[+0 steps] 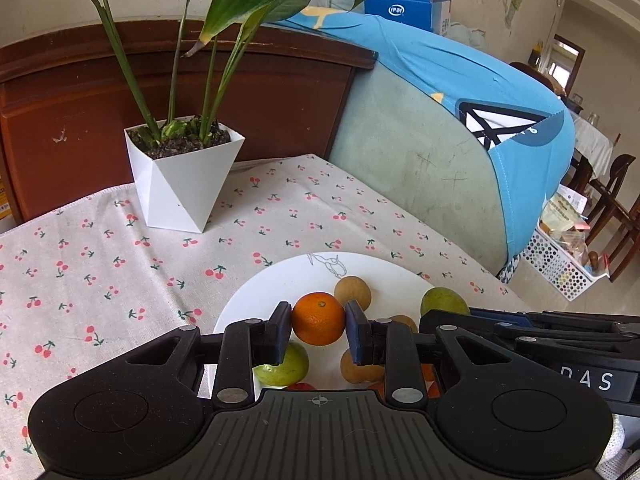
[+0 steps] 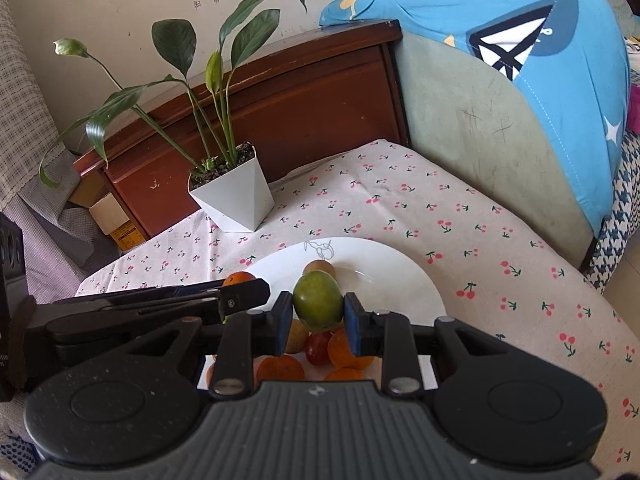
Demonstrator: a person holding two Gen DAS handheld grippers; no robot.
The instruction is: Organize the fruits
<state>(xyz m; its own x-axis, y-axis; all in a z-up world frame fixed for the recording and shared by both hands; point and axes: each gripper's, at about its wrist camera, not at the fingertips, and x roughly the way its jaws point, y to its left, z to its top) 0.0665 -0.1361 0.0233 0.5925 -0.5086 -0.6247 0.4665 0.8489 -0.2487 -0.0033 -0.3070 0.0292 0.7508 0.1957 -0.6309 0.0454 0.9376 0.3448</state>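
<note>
Midway: left gripper (image 1: 319, 334) jaws clamped on an orange (image 1: 319, 319), right gripper (image 2: 316, 322) jaws on a green mango (image 2: 318, 301), both above the plate (image 1: 256, 292) of remaining fruit; sorting unfinished

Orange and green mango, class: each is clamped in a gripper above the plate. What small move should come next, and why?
Probably carry both fruits sideways off the white plate before lowering. The left gripper is shut on the orange, the right gripper on the green mango, both above fruit lying on the plate, so releasing here would sort nothing.
</note>
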